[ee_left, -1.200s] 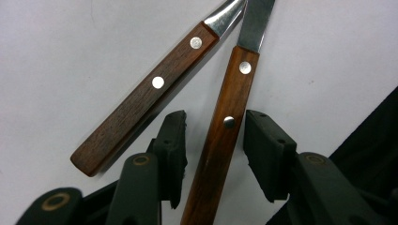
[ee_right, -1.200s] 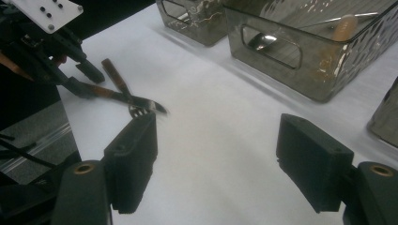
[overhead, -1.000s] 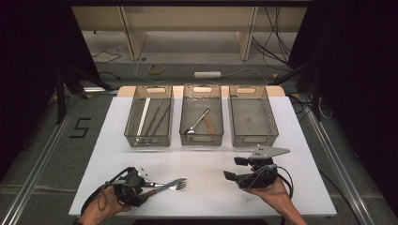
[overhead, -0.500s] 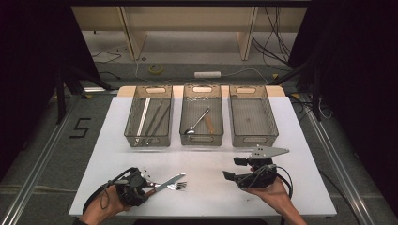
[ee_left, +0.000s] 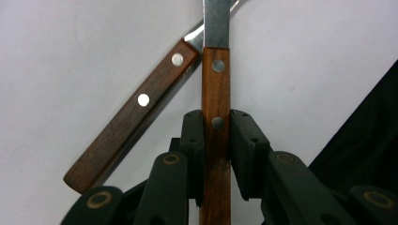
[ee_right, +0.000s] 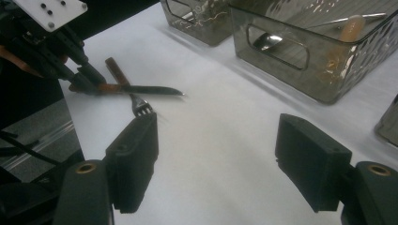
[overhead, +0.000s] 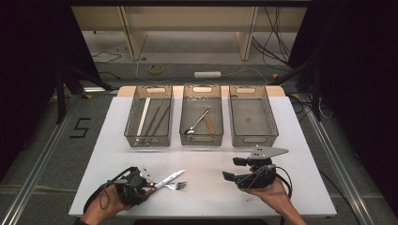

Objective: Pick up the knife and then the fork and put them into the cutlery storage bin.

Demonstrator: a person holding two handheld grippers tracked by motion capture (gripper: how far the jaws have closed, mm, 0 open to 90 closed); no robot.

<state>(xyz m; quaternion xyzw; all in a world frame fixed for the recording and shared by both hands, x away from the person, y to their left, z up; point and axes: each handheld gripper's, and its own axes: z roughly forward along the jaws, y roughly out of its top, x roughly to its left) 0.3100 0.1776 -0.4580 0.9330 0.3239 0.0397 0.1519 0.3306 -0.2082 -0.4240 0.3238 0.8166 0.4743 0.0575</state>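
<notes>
Wood-handled and steel-bladed, the table knife (ee_left: 216, 70) sat clamped between the two black jaws of your left gripper (ee_left: 216, 136), near the front left corner of the white table (overhead: 206, 154). The jaws had just been closing, and their pads pressed on both flanks of the riveted handle, so the blade ran straight out along the gripper's axis. That end grip probably kept the blade clear for setting down lengthwise. A wood-handled steel fork (overhead: 176, 186) lay crossed under the knife, its handle angled off beside the jaws and untouched. Your right gripper (ee_right: 216, 154) rested near the front right edge, jaws wide apart on nothing. Three clear plastic bins (overhead: 248, 136) stood in a row toward the back edge: slim sticks in the left, a metal spoon (overhead: 197, 123) in the middle, the right bare, probably one kind of utensil per bin.
</notes>
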